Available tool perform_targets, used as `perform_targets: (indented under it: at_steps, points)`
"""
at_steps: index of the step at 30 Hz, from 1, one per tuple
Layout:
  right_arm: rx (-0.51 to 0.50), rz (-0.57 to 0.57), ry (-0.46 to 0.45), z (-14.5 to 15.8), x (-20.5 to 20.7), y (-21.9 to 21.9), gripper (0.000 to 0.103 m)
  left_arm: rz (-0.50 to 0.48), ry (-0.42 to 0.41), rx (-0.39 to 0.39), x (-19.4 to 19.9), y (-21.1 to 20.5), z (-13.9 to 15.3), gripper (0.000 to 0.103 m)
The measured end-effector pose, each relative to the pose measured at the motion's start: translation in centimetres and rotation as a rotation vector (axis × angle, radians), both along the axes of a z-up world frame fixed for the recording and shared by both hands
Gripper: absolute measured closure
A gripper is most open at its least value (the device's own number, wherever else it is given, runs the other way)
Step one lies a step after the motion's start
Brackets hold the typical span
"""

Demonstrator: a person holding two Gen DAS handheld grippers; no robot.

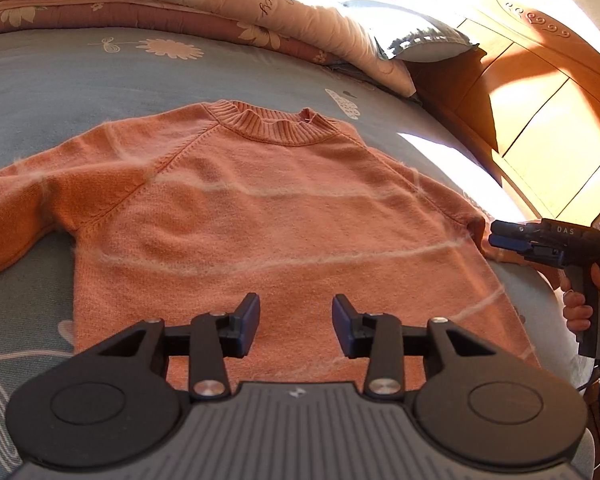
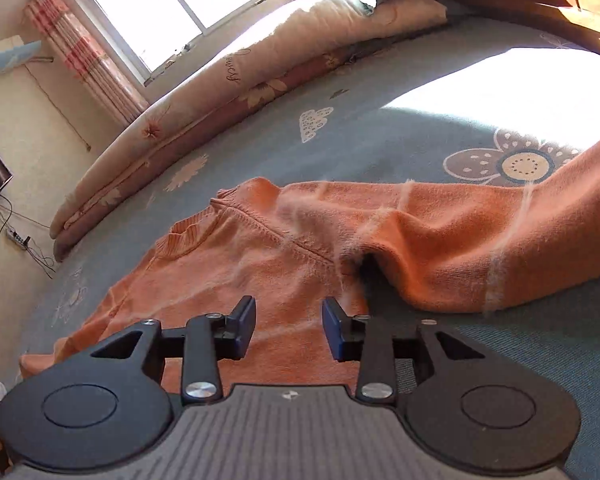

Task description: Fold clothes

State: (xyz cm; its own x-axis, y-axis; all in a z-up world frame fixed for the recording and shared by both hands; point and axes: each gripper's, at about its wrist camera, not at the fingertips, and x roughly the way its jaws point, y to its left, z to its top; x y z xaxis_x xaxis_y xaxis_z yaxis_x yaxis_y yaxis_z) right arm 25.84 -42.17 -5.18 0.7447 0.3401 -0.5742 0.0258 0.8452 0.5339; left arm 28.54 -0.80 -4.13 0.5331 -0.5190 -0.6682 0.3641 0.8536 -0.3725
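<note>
An orange knitted sweater with pale stripes [image 1: 260, 216] lies spread flat on a blue flowered bedsheet [image 1: 60, 80], near a folded quilt [image 2: 220, 92], apparently beneath a sunlit window [image 2: 172, 4]. The left gripper [image 1: 296, 326] and right gripper [image 2: 289, 330] hover with jaws wide, empty.

The sweater [image 1: 236, 216] lies flat on the bed [image 1: 60, 92], collar toward the rolled quilt [image 1: 180, 4] behind it. A pillow [image 1: 416, 36] rests on the quilt's right end. The headboard [image 1: 540, 100] stands right of the sweater.
</note>
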Motion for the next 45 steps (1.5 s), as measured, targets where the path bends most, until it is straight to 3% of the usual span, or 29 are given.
perform_targets:
  at_steps: [3,5,8,10,13,16,17,20,22,24,26,29,31,33,36,40,45]
  points:
    - [0.005,0.079,0.010,-0.2,1.2,2.3,0.062,0.015,-0.003,0.016,0.5,-1.1,-0.6,0.064]
    - [-0.014,0.071,0.008,-0.4,1.7,3.0,0.061,0.038,-0.016,0.048,0.3,-0.7,-0.8,0.064]
    - [0.047,0.054,0.034,-1.3,1.6,2.6,0.058,0.098,-0.029,0.088,0.2,1.6,-1.0,0.065]
    - [0.056,0.058,0.042,-1.8,0.9,2.5,0.058,0.160,-0.009,0.050,0.7,4.0,-1.1,0.067]
    - [0.080,0.092,0.043,-2.3,0.2,3.2,0.056,0.204,0.035,-0.088,2.1,6.4,-1.4,0.066]
    - [0.068,0.109,0.041,-2.2,0.2,4.7,0.052,0.238,0.043,-0.128,3.9,6.5,-2.1,0.065]
    - [0.064,0.115,0.039,-2.0,0.2,5.2,0.052,0.254,0.046,-0.093,4.6,6.3,-2.5,0.063]
    - [0.038,0.127,0.029,-1.5,-0.5,6.1,0.052,0.346,0.053,-0.031,5.7,7.1,-3.9,0.075]
    - [0.009,0.130,0.020,-1.1,-1.2,6.4,0.050,0.413,0.059,-0.052,5.9,8.8,-3.8,0.077]
    - [-0.025,0.125,0.009,-0.9,-2.3,6.2,0.047,0.407,0.080,-0.111,6.0,9.8,-3.4,0.077]
    - [-0.030,0.123,0.001,-0.9,-3.0,5.8,0.046,0.374,0.095,-0.168,6.1,10.3,-2.9,0.072]
    - [0.014,0.117,0.007,-1.3,-3.2,5.6,0.045,0.253,0.118,-0.254,5.9,8.8,-2.4,0.067]
    - [0.050,0.115,0.012,-1.5,-3.2,5.6,0.044,0.172,0.146,-0.267,5.5,6.9,-2.4,0.065]
    - [0.063,0.135,0.023,-1.8,-3.1,6.5,0.043,0.083,0.169,-0.228,4.3,4.4,-2.6,0.064]
    - [0.027,0.180,0.041,-2.2,-3.1,8.3,0.040,0.034,0.175,-0.148,2.4,3.0,-3.4,0.062]
    - [0.025,0.152,0.077,-3.1,-5.2,7.4,0.040,0.111,0.105,-0.039,-0.7,5.3,-3.3,0.062]
    - [0.039,0.070,0.088,-3.8,-9.1,4.3,0.040,0.173,0.095,0.043,-3.5,8.3,-2.3,0.062]
